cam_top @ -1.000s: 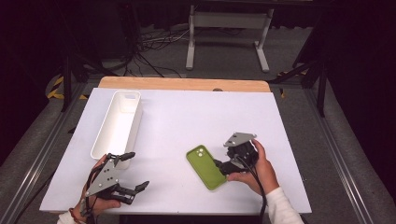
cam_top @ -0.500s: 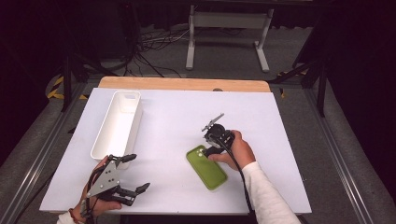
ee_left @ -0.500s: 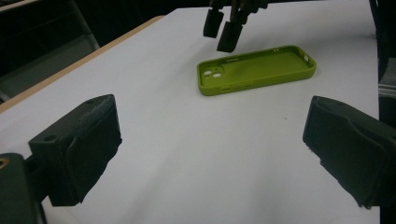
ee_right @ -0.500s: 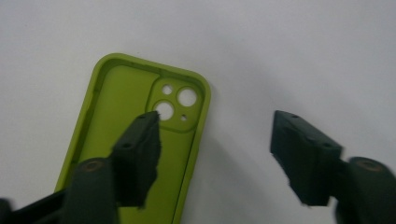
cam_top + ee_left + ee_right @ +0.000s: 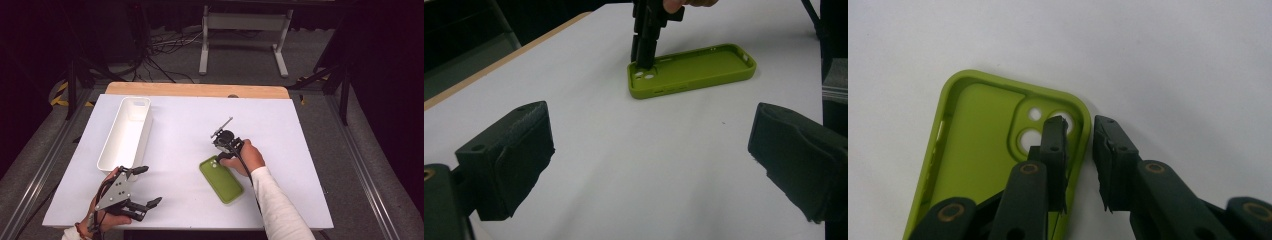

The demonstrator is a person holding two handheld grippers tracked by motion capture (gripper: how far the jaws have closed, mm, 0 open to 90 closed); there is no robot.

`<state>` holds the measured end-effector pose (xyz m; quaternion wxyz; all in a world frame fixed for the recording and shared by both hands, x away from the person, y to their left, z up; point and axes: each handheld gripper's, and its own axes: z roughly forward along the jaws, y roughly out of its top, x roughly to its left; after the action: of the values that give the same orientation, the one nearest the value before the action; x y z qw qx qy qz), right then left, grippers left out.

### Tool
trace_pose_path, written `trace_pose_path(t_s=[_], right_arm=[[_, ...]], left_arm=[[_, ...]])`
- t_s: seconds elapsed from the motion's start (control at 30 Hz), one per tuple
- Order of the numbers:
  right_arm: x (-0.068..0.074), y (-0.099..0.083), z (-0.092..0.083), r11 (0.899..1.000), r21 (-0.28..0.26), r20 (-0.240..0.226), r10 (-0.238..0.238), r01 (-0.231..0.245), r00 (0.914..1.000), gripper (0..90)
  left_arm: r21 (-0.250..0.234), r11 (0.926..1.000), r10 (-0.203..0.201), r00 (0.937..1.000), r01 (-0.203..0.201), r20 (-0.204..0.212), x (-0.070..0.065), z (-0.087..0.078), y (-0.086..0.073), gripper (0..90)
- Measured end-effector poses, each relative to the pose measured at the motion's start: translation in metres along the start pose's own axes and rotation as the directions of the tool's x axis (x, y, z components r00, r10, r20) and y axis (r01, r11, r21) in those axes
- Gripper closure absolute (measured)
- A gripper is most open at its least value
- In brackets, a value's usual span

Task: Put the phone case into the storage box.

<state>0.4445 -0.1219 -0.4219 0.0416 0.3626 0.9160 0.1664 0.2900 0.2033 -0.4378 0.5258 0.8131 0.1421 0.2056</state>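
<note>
Right gripper [image 5: 1078,125] closing, fingers astride green phone case [image 5: 973,160] wall, contact unclear; left gripper [image 5: 142,187] fingers open.

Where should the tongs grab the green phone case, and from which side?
Grip the raised side wall at the camera-cutout end of the green phone case, coming from above. It lies flat, open side up, so the thin rim is the only graspable edge. The right tongs already straddle that wall, one jaw inside, one outside, and have just been closing on it; a small gap seems to remain.

Bright, even light on the table, dark surroundings, slightly soft focus.
</note>
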Motion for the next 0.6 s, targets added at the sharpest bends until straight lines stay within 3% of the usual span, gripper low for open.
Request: trace_pose_path(t_s=[0.17, 0.2, 0.33, 0.53, 0.6], right_arm=[[0.001, 0.001, 0.002, 1.0, -0.022, 0.02, 0.01, -0.009, 0.9997, 80.1], [0.001, -0.001, 0.003, 0.999, -0.046, 0.022, 0.024, -0.023, 0.9995, 81.9], [0.0, -0.003, 0.003, 0.998, -0.063, 0.015, 0.025, -0.024, 0.9996, 82.5], [0.002, -0.006, 0.002, 0.995, -0.095, 0.057, 0.015, -0.009, 0.9983, 85.9], [0.0, -0.009, 0.003, 0.993, -0.116, 0.046, 0.029, -0.023, 0.9985, 86.7]], left_arm=[[0.016, 0.9997, 0.016, 0.9997, -0.016, 0.019, -0.002, 0.002, 0.0, 5.1], [0.017, 0.9998, 0.012, 0.9997, -0.012, 0.021, -0.003, 0.002, 0.0, 5.1], [0.014, 0.9998, 0.012, 0.9998, -0.012, 0.019, -0.003, 0.001, 0.0, 5.1], [0.018, 0.9998, 0.006, 0.9998, -0.006, 0.018, -0.003, 0.003, 0.0, 5.1], [0.017, 0.9999, 0.003, 0.9998, -0.003, 0.019, -0.003, 0.003, 0.0, 5.2]])
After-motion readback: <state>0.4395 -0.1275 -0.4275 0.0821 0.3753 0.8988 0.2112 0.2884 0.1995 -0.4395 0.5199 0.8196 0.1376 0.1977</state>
